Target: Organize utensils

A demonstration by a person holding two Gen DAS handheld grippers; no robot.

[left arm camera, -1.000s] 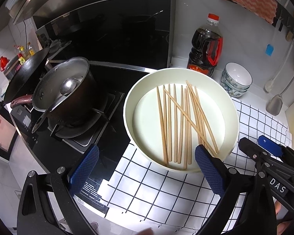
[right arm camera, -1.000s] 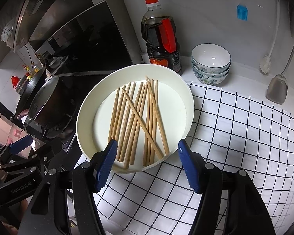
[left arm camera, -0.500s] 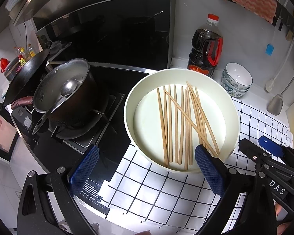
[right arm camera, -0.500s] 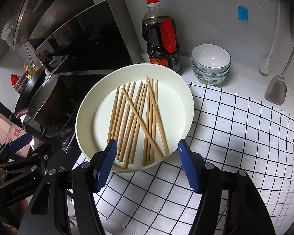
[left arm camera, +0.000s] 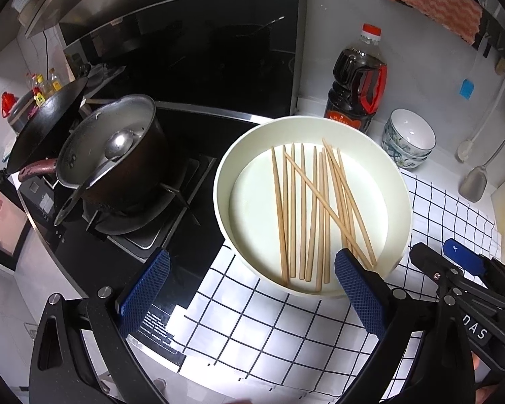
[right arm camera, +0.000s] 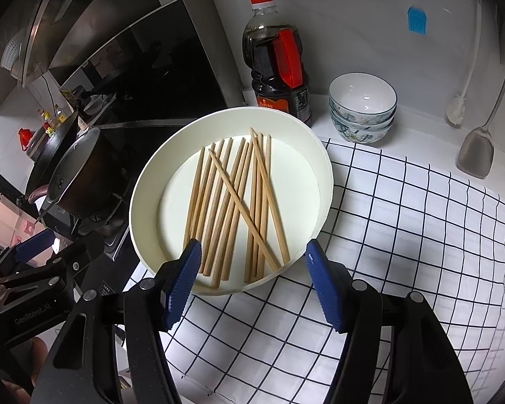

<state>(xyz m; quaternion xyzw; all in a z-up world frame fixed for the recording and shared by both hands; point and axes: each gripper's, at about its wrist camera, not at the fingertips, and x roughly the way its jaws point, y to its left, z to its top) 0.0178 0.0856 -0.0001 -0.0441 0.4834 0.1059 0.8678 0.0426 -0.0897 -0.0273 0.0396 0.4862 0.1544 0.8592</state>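
Several wooden chopsticks [left arm camera: 314, 208] [right arm camera: 234, 205] lie loosely crossed inside a round white basin [left arm camera: 225, 168] [right arm camera: 141, 198] that stands on a white cloth with a black grid [left arm camera: 269, 330] [right arm camera: 404, 235]. My left gripper [left arm camera: 252, 289] hangs open just in front of the basin's near rim, with nothing between its blue pads. My right gripper [right arm camera: 252, 286] is open too, its pads straddling the near rim without touching it. Each view shows the other gripper at its edge: the right gripper [left arm camera: 461, 276] and the left gripper [right arm camera: 33, 259].
A dark saucepan with a ladle [left arm camera: 111, 158] sits on the black hob to the left, a wok [left arm camera: 43, 124] behind it. A soy sauce bottle [right arm camera: 276, 64] and stacked bowls [right arm camera: 362, 107] stand behind the basin. A spatula [right arm camera: 476, 155] and brush [right arm camera: 456, 107] hang at the right wall.
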